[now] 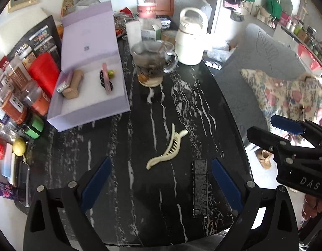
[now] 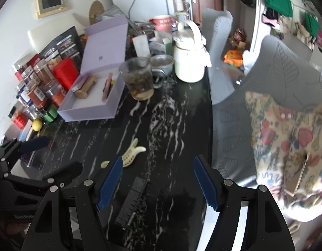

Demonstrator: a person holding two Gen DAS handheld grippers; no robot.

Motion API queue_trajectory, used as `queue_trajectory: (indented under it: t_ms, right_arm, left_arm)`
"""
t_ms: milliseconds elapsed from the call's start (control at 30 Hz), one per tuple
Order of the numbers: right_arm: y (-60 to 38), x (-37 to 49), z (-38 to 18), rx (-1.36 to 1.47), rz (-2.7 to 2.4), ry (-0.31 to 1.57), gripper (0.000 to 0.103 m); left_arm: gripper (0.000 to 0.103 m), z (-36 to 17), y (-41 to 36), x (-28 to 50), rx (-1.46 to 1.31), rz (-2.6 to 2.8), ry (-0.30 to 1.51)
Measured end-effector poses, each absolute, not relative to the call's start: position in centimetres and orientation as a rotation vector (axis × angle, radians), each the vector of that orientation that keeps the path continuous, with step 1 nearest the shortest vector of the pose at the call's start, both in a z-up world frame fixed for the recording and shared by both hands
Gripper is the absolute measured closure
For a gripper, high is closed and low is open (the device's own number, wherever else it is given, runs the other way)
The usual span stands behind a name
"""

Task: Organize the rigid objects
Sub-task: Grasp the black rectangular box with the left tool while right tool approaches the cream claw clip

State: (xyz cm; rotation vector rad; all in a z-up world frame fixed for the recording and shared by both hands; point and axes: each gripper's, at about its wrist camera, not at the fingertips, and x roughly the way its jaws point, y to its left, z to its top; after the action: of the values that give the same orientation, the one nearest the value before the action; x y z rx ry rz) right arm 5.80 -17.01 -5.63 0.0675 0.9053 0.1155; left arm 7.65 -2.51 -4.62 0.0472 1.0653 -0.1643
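Both jaws spread empty, left gripper (image 1: 161, 179) faces cream hair clip (image 1: 166, 149) at twelve o'clock: light, stiff, slippery; pinch its spine.

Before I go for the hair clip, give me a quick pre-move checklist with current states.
1. Left gripper open, empty: ok.
2. Right gripper open, empty: ok.
3. Hair clip lying free on the table, nothing on it: ok.
4. Black box lies beside the clip, apart from it: ok.
5. Purple box open, bare floor space left inside: ok.
6. Glass mug stands right beside the purple box, near the path: not ok.
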Motion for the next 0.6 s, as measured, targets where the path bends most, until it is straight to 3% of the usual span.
queue_trajectory:
  t_ms: [600]
  right_arm:
    - [-20.1,5.4,-12.3,0.101,0.076,1.037,0.032]
  left_arm:
    - [0.006,-13.8,-6.7,6.7,0.045,-0.295,1.203]
